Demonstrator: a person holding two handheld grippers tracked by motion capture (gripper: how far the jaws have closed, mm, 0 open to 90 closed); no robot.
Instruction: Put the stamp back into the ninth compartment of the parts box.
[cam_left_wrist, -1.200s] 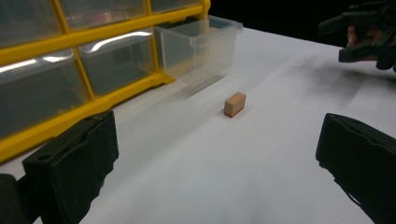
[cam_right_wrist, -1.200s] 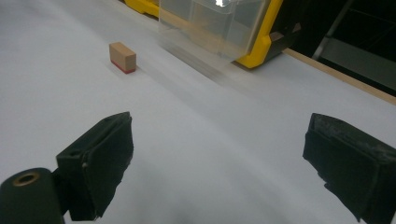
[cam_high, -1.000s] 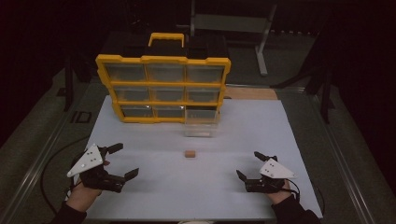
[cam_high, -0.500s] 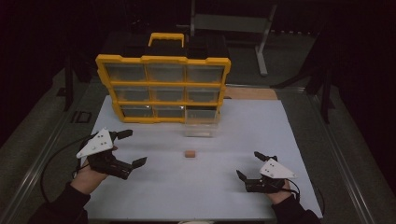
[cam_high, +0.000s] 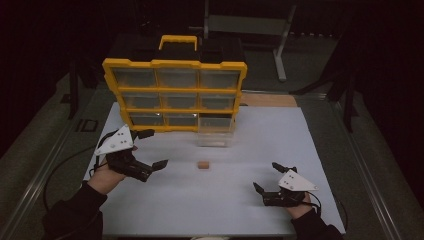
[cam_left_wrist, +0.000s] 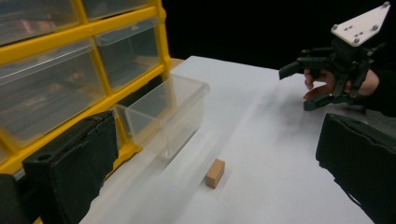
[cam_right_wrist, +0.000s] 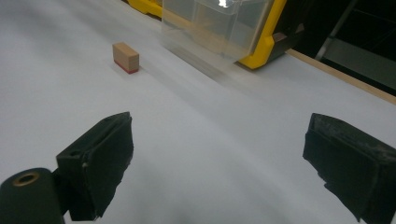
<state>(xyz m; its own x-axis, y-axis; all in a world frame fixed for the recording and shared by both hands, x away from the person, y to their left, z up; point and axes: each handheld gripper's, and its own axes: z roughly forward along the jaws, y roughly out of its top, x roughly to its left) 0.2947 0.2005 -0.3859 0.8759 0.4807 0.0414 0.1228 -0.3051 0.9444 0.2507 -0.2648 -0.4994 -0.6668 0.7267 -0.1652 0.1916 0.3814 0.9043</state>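
Nothing grabbed yet: both hand-held grippers, left (cam_high: 151, 148) and right (cam_high: 266, 176), are spread wide, block (cam_high: 202, 164) mid-frame, drawer (cam_high: 216, 136) pulled out.

Left gripper advances
The left gripper (cam_high: 151, 149) has moved from the tabletop's left edge inward toward the wooden block (cam_high: 202, 164); jaws apart.

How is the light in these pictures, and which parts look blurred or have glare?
High view: the white table is lit and the room around it is dark. Left gripper view: the small wooden block is fairly sharp, and the pulled-out clear drawer looks smeared. Right gripper view: a bright glare spot sits on that drawer, whose edges are blurred; the near jaws look soft.
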